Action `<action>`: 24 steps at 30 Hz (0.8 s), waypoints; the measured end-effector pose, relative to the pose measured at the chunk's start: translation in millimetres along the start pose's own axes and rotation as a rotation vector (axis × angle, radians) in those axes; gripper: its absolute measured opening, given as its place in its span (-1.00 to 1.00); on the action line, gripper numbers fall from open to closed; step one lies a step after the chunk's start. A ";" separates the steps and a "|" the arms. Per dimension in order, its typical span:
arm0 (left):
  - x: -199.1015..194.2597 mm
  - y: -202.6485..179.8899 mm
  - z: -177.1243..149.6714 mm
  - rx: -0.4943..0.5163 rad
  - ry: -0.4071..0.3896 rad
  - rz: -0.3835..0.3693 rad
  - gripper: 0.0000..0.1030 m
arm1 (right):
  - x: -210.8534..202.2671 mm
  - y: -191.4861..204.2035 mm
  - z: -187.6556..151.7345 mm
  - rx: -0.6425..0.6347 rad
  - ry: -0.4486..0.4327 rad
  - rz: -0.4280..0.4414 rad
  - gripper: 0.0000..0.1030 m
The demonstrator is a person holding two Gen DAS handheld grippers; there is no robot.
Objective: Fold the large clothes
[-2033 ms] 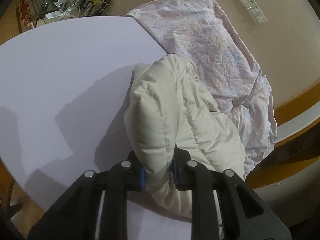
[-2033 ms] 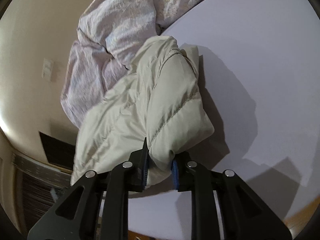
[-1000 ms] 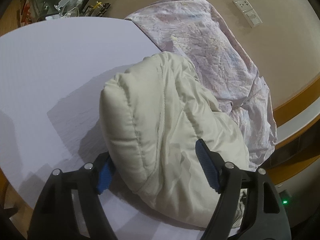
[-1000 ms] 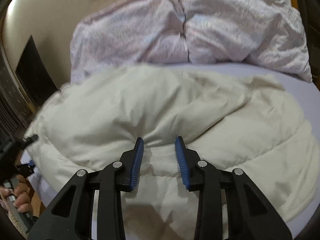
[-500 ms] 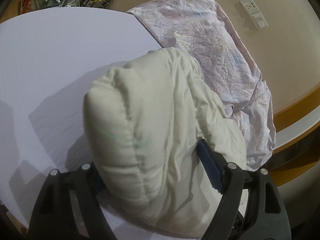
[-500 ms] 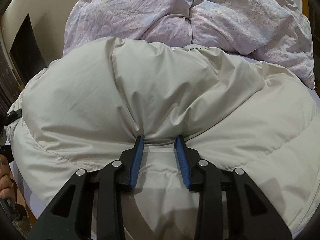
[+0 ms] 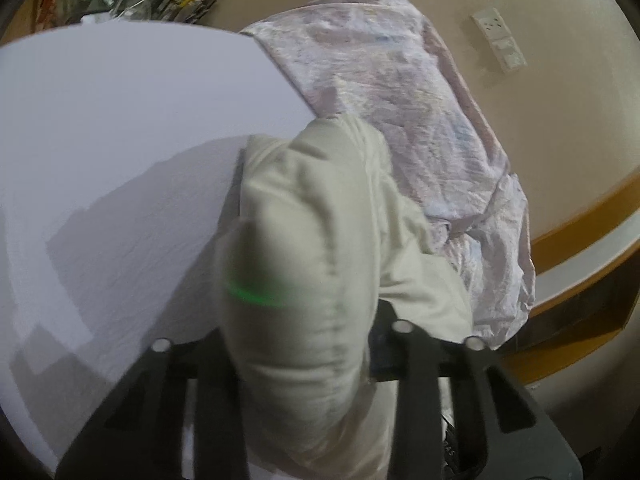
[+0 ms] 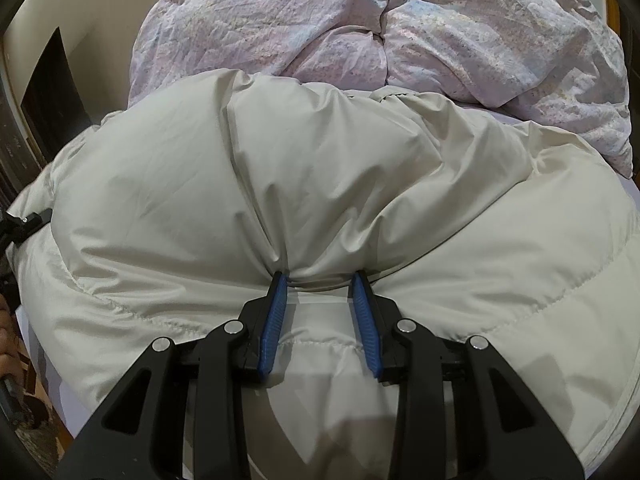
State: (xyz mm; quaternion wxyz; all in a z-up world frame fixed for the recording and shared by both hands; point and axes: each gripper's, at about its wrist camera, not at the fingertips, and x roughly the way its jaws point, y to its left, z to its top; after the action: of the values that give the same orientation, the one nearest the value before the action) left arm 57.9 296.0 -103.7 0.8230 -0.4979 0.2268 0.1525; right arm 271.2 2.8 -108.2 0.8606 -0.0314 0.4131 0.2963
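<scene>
Beige wall [image 7: 560, 128] with a white socket plate [image 7: 498, 38] backs a round white table [image 7: 120, 128], and some clutter, too blurred to name, sits beyond the table's far edge. On the table lies a cream quilted puffer jacket [image 8: 320, 184], bunched into a thick mound at the side nearest the wall, touching a crumpled pale pink floral duvet [image 8: 380, 28] that spills off the table edge behind it. In the left wrist view, a padded roll of the jacket [image 7: 304, 280] fills the space between the black fingers of the left gripper [image 7: 300, 344]; its jaws are closing on this roll, and the fabric bulges out above and below them, hiding the pads. The right gripper [image 8: 320, 280] points down into the jacket's middle, its blue ribbed pads [image 8: 274, 320] pinching a gathered fold of fabric at their tips, with creases radiating from that point. At the left edge of the right wrist view, part of a hand [image 8: 6, 336] shows beside the jacket.
</scene>
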 end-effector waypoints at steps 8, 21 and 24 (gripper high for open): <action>-16.8 -48.8 4.8 0.114 -0.028 -0.073 -0.49 | -0.3 -0.8 0.0 -0.001 0.000 0.001 -0.29; -21.4 -164.6 -28.8 0.405 -0.035 -0.246 -0.49 | 0.2 -0.1 -0.4 0.001 0.000 0.004 -0.29; -16.4 -184.4 -40.4 0.442 -0.010 -0.286 -0.48 | 0.4 -0.5 -0.4 0.001 -0.001 0.005 -0.29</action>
State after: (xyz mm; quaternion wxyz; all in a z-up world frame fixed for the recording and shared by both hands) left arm 123.0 175.3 27.1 0.9260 -0.3324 0.1781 -0.0161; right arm 271.4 2.5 -108.8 0.8601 -0.0298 0.4129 0.2980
